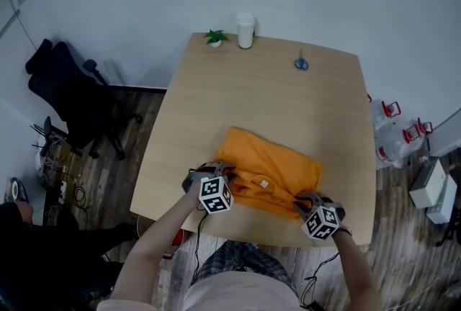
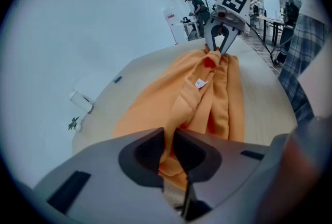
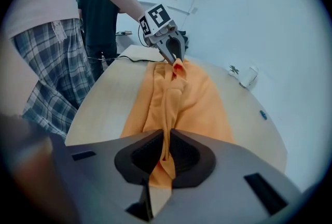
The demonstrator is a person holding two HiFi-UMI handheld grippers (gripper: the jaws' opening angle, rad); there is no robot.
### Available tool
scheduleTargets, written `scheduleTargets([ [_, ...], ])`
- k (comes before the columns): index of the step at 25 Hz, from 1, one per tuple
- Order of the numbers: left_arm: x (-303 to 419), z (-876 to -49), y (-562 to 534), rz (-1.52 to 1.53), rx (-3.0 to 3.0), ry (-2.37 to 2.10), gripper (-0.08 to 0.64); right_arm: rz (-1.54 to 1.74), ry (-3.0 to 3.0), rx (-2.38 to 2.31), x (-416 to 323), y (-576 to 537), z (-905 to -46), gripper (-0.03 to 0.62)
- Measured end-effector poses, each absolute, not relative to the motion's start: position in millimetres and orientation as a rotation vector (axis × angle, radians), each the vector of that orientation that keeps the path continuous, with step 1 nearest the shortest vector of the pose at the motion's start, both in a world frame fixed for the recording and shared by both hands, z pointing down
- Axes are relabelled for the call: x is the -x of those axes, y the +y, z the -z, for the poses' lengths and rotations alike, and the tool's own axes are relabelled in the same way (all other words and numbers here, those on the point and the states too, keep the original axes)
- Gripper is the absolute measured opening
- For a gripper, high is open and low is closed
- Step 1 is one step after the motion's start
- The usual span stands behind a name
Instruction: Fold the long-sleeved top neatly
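Observation:
An orange long-sleeved top point(image 1: 277, 164) lies partly folded on the near half of the wooden table point(image 1: 274, 97), with a small white label facing up. My left gripper point(image 1: 225, 174) is shut on the top's near left edge; in the left gripper view point(image 2: 169, 137) a ridge of orange cloth point(image 2: 207, 98) runs between the jaws. My right gripper point(image 1: 302, 199) is shut on the near right edge, and cloth point(image 3: 181, 96) is pinched between its jaws point(image 3: 167, 140). Each gripper shows in the other's view, at the far end of the bunched edge: the right point(image 2: 222, 44), the left point(image 3: 174, 54).
At the table's far edge stand a small green plant point(image 1: 215, 37) and a white cup point(image 1: 245, 30), with blue scissors point(image 1: 301, 62) to their right. A black office chair point(image 1: 72, 97) stands on the floor at left. Water jugs point(image 1: 392, 131) sit at right.

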State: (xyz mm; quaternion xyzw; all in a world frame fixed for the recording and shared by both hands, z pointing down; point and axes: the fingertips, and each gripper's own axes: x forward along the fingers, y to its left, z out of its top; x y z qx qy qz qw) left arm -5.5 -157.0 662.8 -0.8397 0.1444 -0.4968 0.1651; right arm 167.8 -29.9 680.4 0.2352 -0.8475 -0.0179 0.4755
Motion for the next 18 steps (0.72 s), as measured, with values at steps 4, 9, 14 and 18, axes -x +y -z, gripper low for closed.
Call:
scheduleTargets([
  [4, 8, -653, -156, 1.385, 2.378, 0.414, 0.021, 0.012, -2.109, -0.644, -171, -34, -666, 0.04],
  [9, 16, -614, -147, 1.292, 2.419, 0.428, 0.02, 0.027, -2.149, -0.682, -175, -39, -636, 0.04],
  [14, 25, -607, -116, 1.302, 2.397, 0.337, 0.02, 0.038, -2.148, -0.598, -175, -20, -633, 0.041],
  [18, 33, -631, -90, 1.373, 2.381, 0.253, 0.02, 0.01, -2.123, -0.533, -169, 2, -653, 0.042],
])
